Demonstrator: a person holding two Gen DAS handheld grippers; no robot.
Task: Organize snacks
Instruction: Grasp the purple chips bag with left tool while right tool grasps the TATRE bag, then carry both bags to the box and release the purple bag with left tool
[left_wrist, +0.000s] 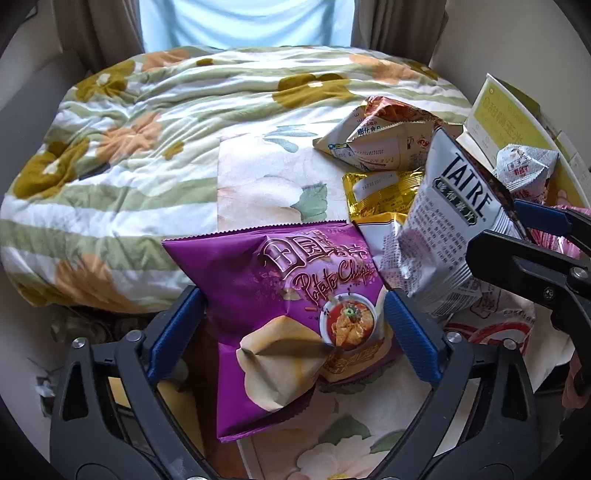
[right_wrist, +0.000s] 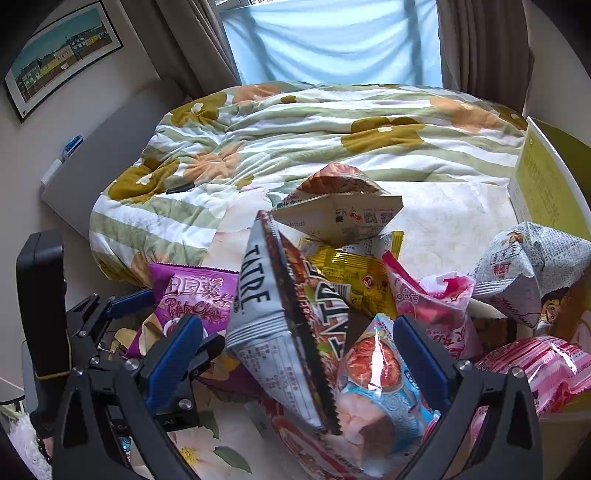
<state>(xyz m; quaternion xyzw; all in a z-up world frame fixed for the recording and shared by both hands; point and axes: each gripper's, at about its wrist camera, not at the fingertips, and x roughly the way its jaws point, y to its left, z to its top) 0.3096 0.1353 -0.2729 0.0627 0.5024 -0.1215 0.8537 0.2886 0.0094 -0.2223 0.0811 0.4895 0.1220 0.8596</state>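
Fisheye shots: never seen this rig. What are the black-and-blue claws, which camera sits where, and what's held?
There is no robot here: a person holds a two-finger tool in each hand, each with a camera looking along its fingers. The left-wrist view shows the left tool closed on a purple chip bag. The right-wrist view shows the right tool straddling a grey bag and a blue packet; whether it grips them is unclear. More snacks, including a yellow packet, lie on a flowered bedspread.
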